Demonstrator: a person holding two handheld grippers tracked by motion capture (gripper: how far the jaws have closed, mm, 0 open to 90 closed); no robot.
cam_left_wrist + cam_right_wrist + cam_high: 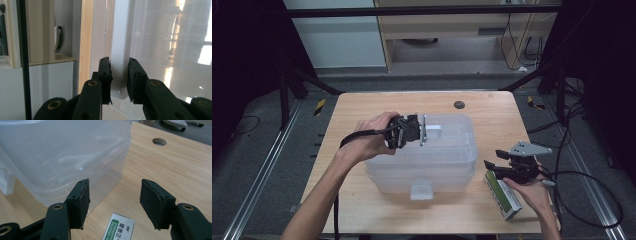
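A translucent plastic bin (452, 155) stands in the middle of the wooden table (362, 110). My left gripper (422, 131) reaches in from the left at the bin's far-left rim. In the left gripper view its jaws press on a white plastic latch tab (119, 50) of the bin, so the left gripper (119, 66) is shut on it. A green and white box (503, 196) lies flat on the table to the right of the bin. My right gripper (495, 159) hovers over the box's far end, open. Between and below its jaws, the right gripper view (116, 188) shows the box (119, 227), untouched.
A second white latch (421, 190) sits on the bin's near side. A round hole (459, 104) is cut in the table near its far edge. Black frame legs and cables stand on the floor around the table.
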